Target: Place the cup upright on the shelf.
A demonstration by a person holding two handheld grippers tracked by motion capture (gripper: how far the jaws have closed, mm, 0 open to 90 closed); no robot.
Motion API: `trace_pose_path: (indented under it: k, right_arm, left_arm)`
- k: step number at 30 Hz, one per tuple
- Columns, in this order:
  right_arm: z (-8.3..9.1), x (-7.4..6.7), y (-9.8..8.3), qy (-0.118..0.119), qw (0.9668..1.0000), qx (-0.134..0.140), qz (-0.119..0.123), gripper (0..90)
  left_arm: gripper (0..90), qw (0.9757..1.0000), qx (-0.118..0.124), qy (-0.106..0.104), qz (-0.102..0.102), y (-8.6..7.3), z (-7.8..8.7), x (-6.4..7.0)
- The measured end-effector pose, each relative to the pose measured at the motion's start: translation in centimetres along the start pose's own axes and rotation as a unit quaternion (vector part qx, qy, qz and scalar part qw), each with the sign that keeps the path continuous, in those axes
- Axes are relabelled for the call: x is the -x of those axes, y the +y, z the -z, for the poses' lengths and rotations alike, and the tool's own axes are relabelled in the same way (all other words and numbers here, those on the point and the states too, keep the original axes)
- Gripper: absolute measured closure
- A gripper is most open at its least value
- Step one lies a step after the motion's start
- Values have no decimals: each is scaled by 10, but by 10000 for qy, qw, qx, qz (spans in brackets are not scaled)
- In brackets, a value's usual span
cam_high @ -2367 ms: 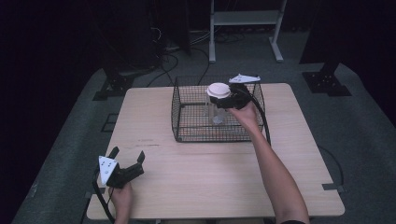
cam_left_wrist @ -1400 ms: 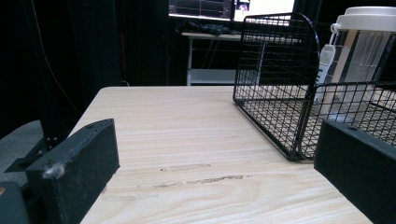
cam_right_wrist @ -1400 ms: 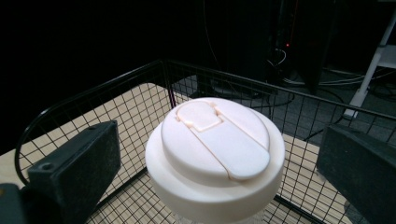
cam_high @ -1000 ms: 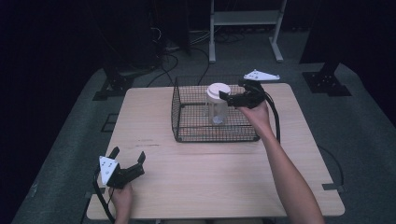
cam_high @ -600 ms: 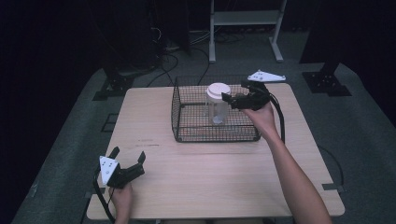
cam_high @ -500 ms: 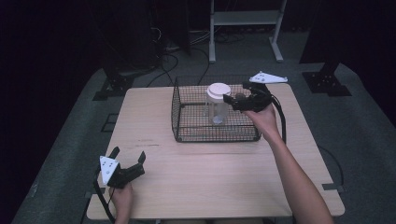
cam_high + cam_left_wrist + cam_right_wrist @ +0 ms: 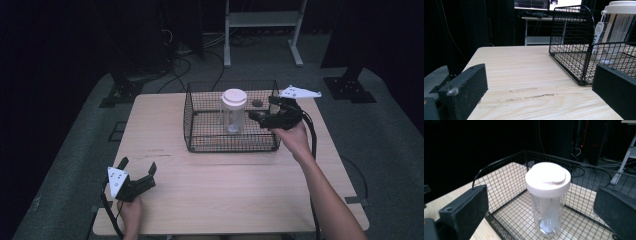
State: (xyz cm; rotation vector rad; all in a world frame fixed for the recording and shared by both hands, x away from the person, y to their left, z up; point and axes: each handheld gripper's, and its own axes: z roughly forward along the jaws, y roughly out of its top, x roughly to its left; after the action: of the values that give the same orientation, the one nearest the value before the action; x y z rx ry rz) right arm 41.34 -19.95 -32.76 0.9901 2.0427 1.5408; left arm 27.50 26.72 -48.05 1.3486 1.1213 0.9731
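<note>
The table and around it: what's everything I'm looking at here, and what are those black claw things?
Table: one, pale wood, centre.
Wire basket: one, black, far half of the table.
Bottle: one, clear with white lid, upright inside the basket.
Stand: one, grey, on the floor beyond.
Cables: several, black, floor beyond.
Left gripper: black hand-held claw, open, near left corner.
Right gripper: black, open, at the basket's right side, apart from the bottle.

Dark lab: black curtains [image 7: 125,35], floor cables [image 7: 185,65].
</note>
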Motion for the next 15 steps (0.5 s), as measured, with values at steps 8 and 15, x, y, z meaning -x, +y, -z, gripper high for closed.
trace_pose_path:
  k: [8, 15]
  right_arm:
    - [12, -4, -11, 95, 9999, -38, -9, 0]
    - [22, -6, -18, 121, 9999, -29, -33, 0]
  left_arm:
    - [0, 10000, -8, 15, -32, 0, 0, 1]
    - [0, 10000, -15, 15, -51, 0, 0, 1]
